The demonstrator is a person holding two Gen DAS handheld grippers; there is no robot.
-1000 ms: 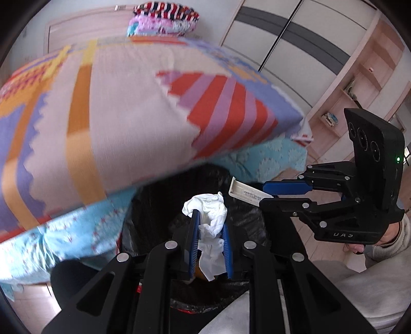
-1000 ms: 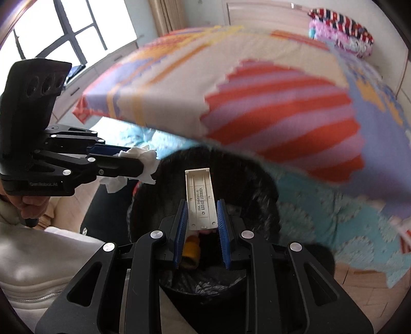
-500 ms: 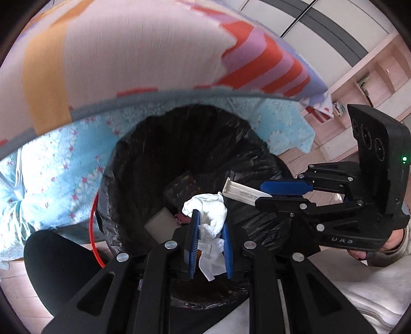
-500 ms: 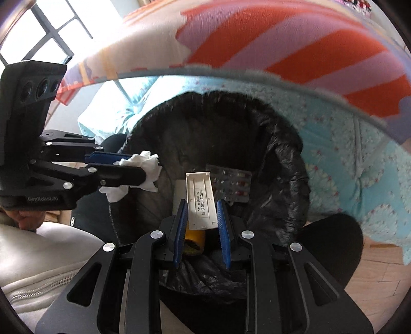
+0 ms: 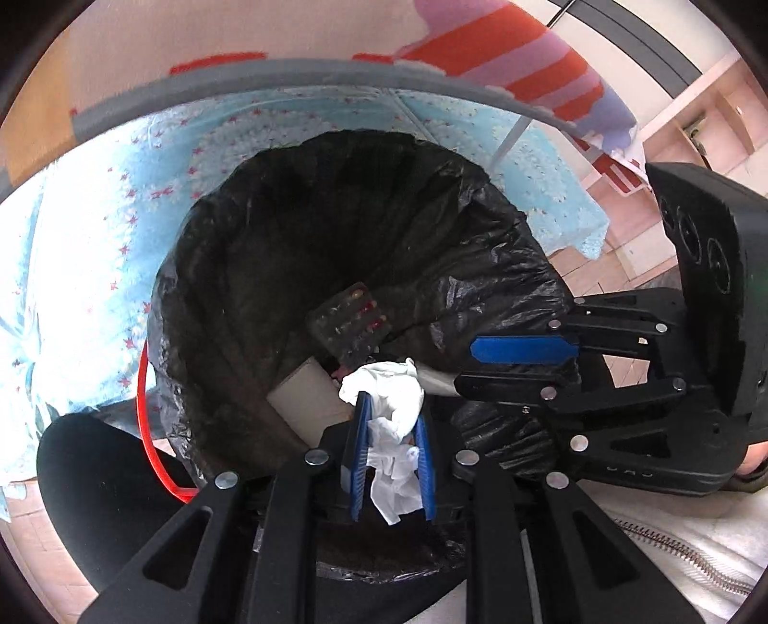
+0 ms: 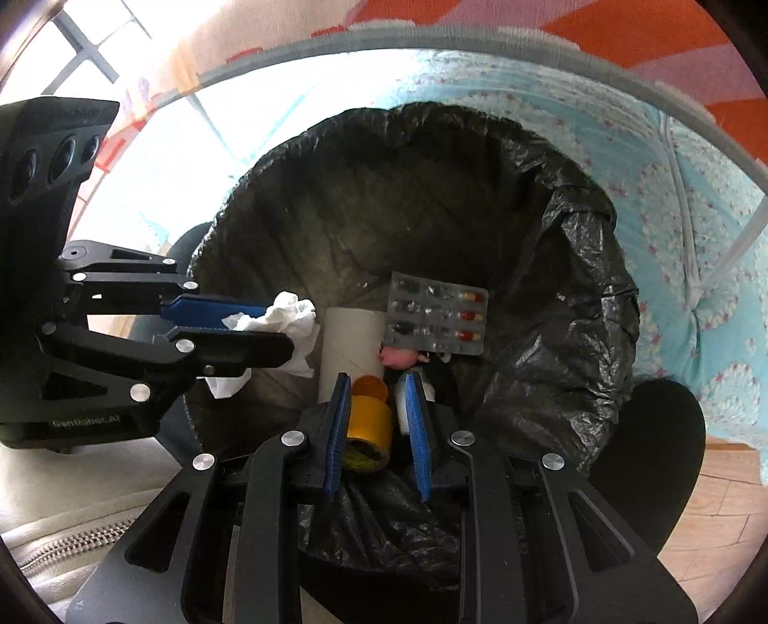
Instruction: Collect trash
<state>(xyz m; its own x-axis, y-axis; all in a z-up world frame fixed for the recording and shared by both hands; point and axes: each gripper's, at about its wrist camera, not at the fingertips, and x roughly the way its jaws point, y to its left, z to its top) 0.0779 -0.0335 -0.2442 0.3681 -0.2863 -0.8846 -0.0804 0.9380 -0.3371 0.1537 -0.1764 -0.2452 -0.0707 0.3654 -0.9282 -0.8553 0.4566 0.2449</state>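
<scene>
A bin lined with a black bag (image 5: 297,230) (image 6: 566,269) fills both views from above. My left gripper (image 5: 391,408) (image 6: 283,329) hangs over its near rim, shut on a crumpled white tissue (image 5: 393,398) (image 6: 295,312). My right gripper (image 6: 376,384) (image 5: 464,367) hangs beside it and its jaws are opening. The white plastic strip (image 6: 403,408) (image 5: 434,379) shows only as a short piece low against the right-hand pad, no longer clamped. In the bin lie a blister pack (image 6: 437,314), a cardboard tube (image 6: 350,341) and a yellow bottle (image 6: 367,422).
The bed's blue sheet (image 5: 96,249) and patterned blanket (image 6: 624,29) overhang the bin's far side. A red rim (image 5: 144,384) shows under the bag. A person's dark knee (image 5: 86,456) and pale zipped jacket (image 5: 672,552) are close below. Wooden floor (image 6: 720,504) lies at right.
Both grippers sank toward the bin and tipped steeper, so its inside came into view. The white strip that stood up between the right pads has dropped low. The tissue stays clamped.
</scene>
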